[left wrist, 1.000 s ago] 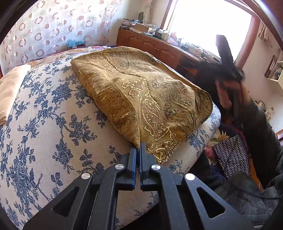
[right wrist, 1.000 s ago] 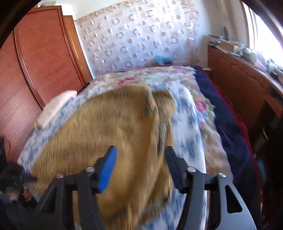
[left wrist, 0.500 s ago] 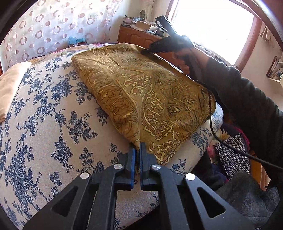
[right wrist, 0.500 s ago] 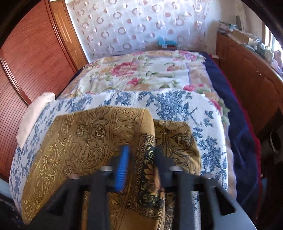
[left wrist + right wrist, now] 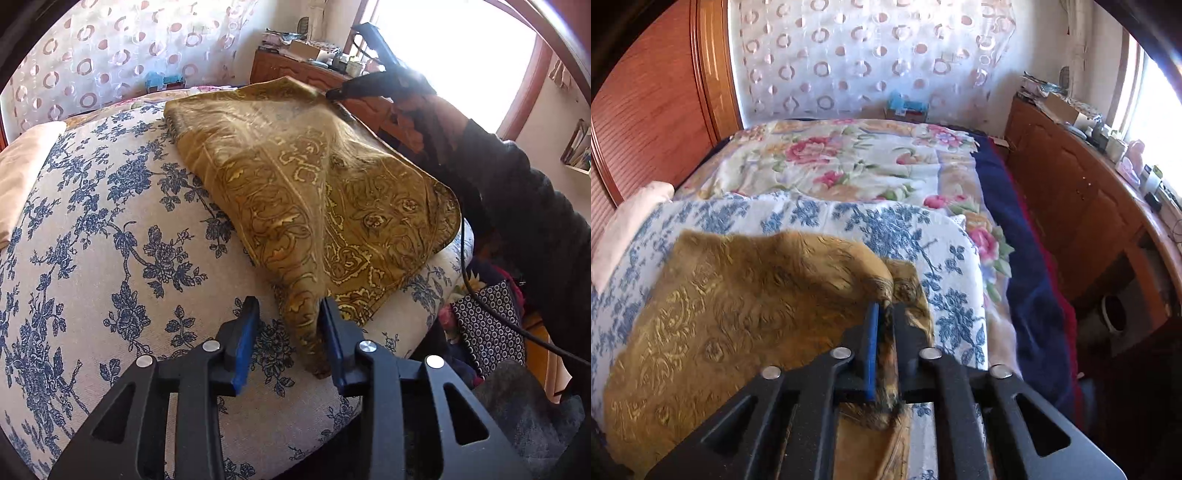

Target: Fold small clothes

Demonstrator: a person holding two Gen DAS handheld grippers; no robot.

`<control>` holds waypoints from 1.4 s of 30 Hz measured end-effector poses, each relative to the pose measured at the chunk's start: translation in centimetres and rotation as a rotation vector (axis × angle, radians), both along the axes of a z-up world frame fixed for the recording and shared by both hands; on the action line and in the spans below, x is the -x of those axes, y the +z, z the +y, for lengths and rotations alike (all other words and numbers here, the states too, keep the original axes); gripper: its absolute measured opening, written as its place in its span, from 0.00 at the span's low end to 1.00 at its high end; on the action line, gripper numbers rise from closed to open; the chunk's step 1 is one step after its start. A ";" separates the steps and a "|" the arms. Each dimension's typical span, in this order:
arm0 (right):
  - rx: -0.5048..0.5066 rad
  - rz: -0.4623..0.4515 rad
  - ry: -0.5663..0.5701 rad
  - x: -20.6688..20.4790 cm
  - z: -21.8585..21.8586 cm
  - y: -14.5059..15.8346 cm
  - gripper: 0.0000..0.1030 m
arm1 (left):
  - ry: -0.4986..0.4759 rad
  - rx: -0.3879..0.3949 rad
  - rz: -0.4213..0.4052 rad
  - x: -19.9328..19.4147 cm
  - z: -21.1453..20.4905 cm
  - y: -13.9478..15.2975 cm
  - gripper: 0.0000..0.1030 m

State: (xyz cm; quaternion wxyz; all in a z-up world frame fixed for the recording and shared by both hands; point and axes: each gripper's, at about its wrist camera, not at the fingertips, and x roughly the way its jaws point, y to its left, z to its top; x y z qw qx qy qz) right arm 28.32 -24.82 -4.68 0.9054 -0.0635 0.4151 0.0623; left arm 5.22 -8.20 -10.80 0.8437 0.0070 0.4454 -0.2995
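A mustard-gold patterned cloth (image 5: 306, 192) lies on the blue-flowered bedspread (image 5: 110, 240). My left gripper (image 5: 290, 332) is open; the cloth's near corner lies between its fingers, touching the right one. My right gripper (image 5: 884, 314) is shut on the cloth's far corner and lifts it. The right gripper also shows in the left wrist view (image 5: 332, 94), at the cloth's far edge. In the right wrist view the cloth (image 5: 746, 306) spreads to the left of my right gripper.
A peach pillow (image 5: 22, 173) lies at the bed's left edge. A wooden sideboard (image 5: 1082, 199) with clutter runs along the right under the window. A wooden headboard (image 5: 646, 103) stands on the left. A floral quilt (image 5: 857, 158) covers the far bed. Clothes (image 5: 487, 325) are piled off the bed's right.
My left gripper has opened and let go of the near corner. My right gripper has closed on the far corner and raised it.
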 end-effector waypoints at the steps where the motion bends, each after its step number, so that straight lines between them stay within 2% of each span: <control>1: -0.033 -0.012 0.021 0.0 -0.2 0.3 0.28 | 0.006 0.012 -0.008 0.0 0.3 0.2 0.34; 5: -0.108 -0.016 0.008 -0.9 -1.7 1.2 0.30 | 0.052 0.075 -0.055 -0.2 1.6 1.6 0.34; 10: -0.121 0.003 -0.001 -1.1 -1.6 0.9 0.30 | 0.085 0.067 -0.062 -0.9 2.3 2.0 0.35; 13: -0.116 -0.004 0.032 1.9 -1.7 0.9 0.30 | 0.083 0.058 -0.057 -0.9 2.2 1.6 0.35; 14: -0.108 -0.014 0.050 3.3 -1.8 0.9 0.35 | 0.082 0.057 -0.056 -0.9 2.1 1.5 0.35; 15: -0.099 -0.023 0.059 4.7 -2.0 1.0 0.47 | 0.085 0.057 -0.052 -0.9 2.1 1.4 0.35; 17: -0.084 -0.035 0.071 7.6 -2.4 1.0 0.59 | 0.087 0.056 -0.045 -1.1 1.9 1.2 0.35; 21: -0.089 -0.027 0.071 13.1 -3.5 0.1 0.59 | 0.091 0.052 -0.039 -1.3 1.8 1.0 0.35; 27: -0.168 -0.002 0.030 19.7 -5.4 -1.8 0.59 | 0.098 0.048 -0.027 -1.3 1.8 0.6 0.35; 32: -0.233 0.008 0.038 22.3 -5.9 -2.0 0.59 | 0.096 0.041 -0.023 -1.5 1.6 0.5 0.35; 34: -0.227 0.010 0.052 22.8 -5.7 -2.2 0.51 | 0.095 0.042 -0.017 -1.5 1.5 0.4 0.35; 35: -0.215 0.016 0.067 22.9 -5.5 -2.4 0.35 | 0.094 0.040 -0.015 -1.6 1.5 0.4 0.35; 36: -0.202 0.022 0.084 23.2 -5.5 -2.8 0.10 | 0.093 0.039 -0.014 -1.5 1.4 0.4 0.35; 37: -0.188 0.006 0.098 23.5 -5.4 -2.8 0.06 | 0.091 0.036 -0.013 -1.5 1.4 0.3 0.35; 42: -0.195 -0.046 0.062 24.0 -6.2 -2.4 0.06 | 0.079 0.035 -0.003 -1.4 1.2 0.3 0.35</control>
